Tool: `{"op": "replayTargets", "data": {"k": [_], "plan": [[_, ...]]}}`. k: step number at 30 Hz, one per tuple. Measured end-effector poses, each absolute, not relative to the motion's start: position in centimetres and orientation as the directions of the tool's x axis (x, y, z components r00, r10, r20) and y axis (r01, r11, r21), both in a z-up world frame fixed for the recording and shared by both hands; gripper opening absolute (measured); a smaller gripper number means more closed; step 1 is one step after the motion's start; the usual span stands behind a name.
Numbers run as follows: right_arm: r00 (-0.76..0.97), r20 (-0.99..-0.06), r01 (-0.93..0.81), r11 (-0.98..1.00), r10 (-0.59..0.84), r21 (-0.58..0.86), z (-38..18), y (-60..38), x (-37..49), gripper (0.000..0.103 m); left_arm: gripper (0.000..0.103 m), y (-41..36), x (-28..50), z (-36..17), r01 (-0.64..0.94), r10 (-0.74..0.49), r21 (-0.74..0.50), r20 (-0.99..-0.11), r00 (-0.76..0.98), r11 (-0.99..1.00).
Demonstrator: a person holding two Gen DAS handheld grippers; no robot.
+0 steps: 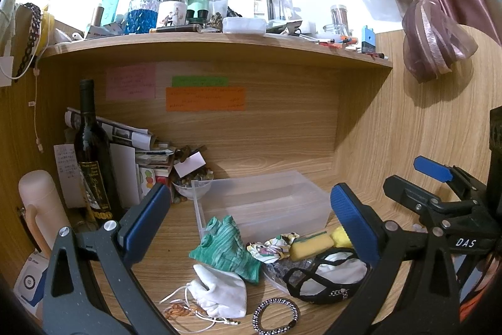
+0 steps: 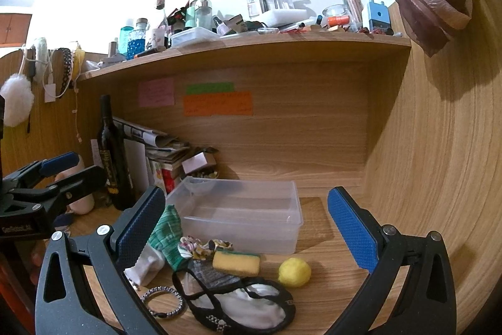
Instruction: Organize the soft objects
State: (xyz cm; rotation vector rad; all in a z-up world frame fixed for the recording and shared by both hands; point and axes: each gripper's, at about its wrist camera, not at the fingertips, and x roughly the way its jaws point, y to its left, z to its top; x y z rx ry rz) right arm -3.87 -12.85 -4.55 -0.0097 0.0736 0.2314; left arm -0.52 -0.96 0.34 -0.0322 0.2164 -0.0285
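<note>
Fingers [image 2: 351,233] of both grippers spread wide, empty; green cloth [image 1: 227,247] seemingly lies between the left pair.

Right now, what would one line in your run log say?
stage: start | left gripper: open, empty | right gripper: open, empty | clear bin: empty | soft items incl. yellow ball: on desk

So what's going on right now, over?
Both tools open, empty: left tool, right tool. Soft things heaped before the clear bin, bin empty. Nothing blocking.
</note>
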Motion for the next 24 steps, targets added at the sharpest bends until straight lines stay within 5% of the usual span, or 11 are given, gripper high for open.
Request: {"op": "replayTargets", "data": {"k": [24], "plan": [[0.967,-0.079,-0.245,0.969,0.243,-0.015,-4.6,-12.5,-3.0,0.103,0.103,-0.3,0.7,-0.5,0.037,-0.047,-0.043,-0.250,0.967,0.998]]}}
